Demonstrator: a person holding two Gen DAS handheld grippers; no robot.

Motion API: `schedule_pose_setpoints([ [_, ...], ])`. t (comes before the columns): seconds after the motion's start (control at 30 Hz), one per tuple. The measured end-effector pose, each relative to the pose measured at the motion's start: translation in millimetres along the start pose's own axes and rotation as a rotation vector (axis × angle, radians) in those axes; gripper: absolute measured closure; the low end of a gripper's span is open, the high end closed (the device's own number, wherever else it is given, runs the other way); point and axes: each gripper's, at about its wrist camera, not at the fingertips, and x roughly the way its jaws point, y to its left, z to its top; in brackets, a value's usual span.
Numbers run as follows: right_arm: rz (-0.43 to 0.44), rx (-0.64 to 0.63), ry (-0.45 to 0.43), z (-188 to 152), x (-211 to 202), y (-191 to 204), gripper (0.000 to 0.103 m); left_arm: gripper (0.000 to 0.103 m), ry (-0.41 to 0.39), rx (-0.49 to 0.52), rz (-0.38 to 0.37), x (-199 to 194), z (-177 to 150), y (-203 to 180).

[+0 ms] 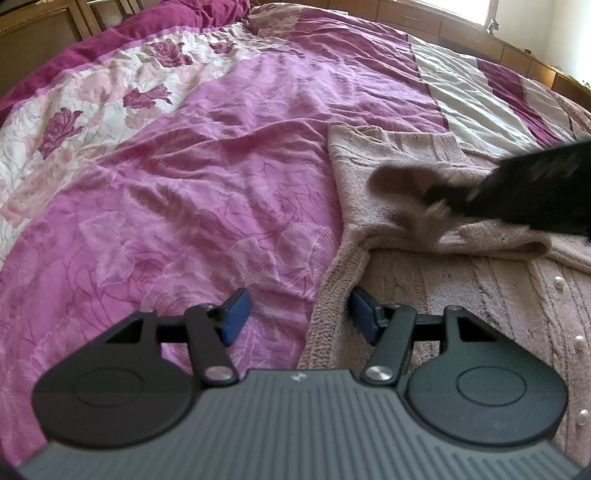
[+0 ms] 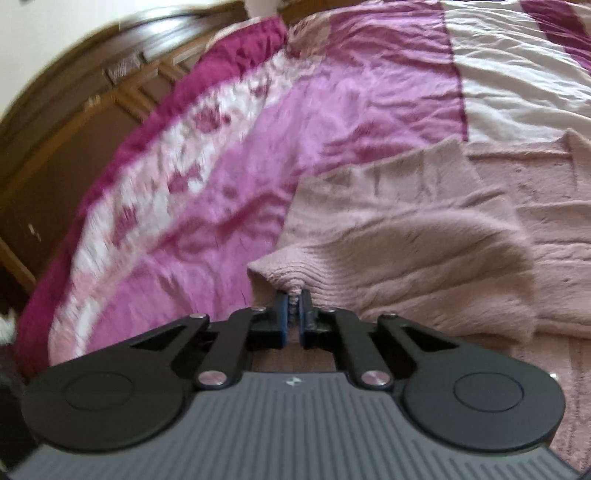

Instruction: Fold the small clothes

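Note:
A dusty-pink knitted cardigan [image 1: 461, 295] with pearl buttons lies on the bed at the right of the left wrist view. My left gripper [image 1: 295, 314] is open, its blue pads either side of the cardigan's ribbed left edge, holding nothing. My right gripper [image 2: 294, 314] is shut on a pinch of the cardigan's sleeve [image 2: 388, 240] and holds it lifted over the garment's body. In the left wrist view the right gripper [image 1: 443, 201] shows as a blurred black shape with the sleeve end in it.
The bed is covered by a pink and magenta floral quilt [image 1: 184, 184] with white bands. A wooden headboard [image 2: 74, 122] runs along the far left. Wooden furniture [image 1: 443, 26] and a bright window stand behind the bed.

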Motion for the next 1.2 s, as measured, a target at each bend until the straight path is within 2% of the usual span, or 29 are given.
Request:
schedule_pose_setpoints([
  [0.27,0.046,0.152,-0.156,36,-77,-45,0.098,0.040,0.000,0.006,0.007,1,0,-1],
  [0.5,-0.016,0.256,-0.278,46,-137,-107,0.098,0.039,0.000,0.015,0.017,3,1,-2],
  [0.77,-0.145,0.404,-0.373,23,-176,-190,0.098,0.037,0.004,0.033,0.035,4,2,-6],
  [1.07,-0.185,0.571,-0.374,-24,-171,-262,0.098,0.036,0.009,0.047,0.057,6,4,-10],
  [1.2,-0.232,0.576,-0.346,-38,-165,-274,0.097,0.036,0.013,0.057,0.062,6,5,-11],
])
